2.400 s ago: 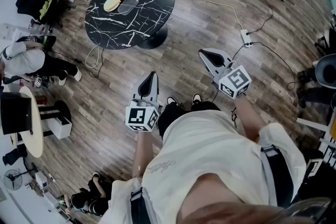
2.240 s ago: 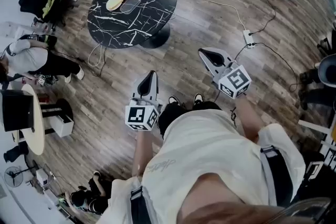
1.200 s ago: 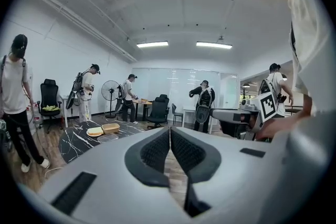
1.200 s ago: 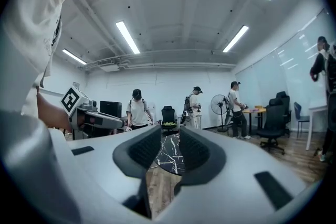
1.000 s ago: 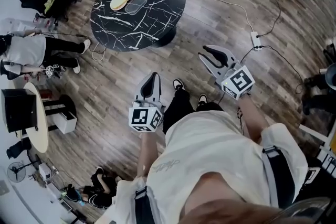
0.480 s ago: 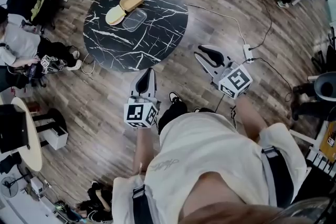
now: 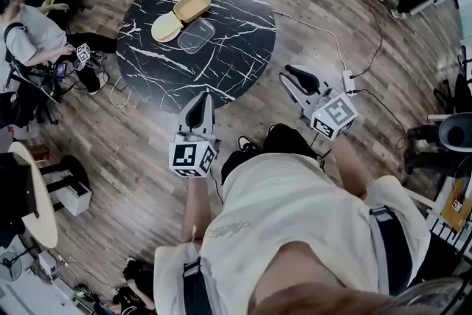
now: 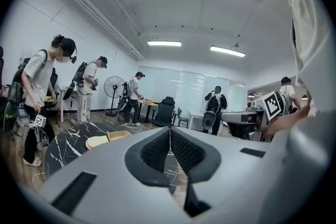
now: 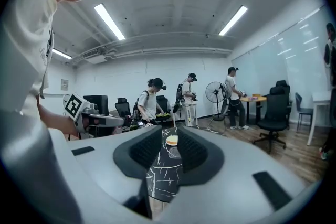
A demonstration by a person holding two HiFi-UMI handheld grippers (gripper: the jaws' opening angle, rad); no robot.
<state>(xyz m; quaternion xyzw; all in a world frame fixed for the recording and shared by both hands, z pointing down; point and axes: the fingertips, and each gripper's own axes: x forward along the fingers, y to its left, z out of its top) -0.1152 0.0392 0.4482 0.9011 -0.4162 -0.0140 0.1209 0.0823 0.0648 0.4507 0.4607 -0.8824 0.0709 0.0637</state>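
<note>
- Round black marble-pattern table stands on a wood-plank floor, ahead of the person and a little to their left.
- Cream oval dish and yellow oval dish lie touching on the tabletop's far left part.
- Clear plastic container sits just beside the two dishes.
- Left gripper is held in the air, its tip showing at the table's near edge; the jaws are pressed together with nothing between them. Its cube bears black-and-white square markers.
- Right gripper hovers just beside the table's right edge, jaws slightly apart and empty.
- White power strip lies on the floor, right of that gripper.
</note>
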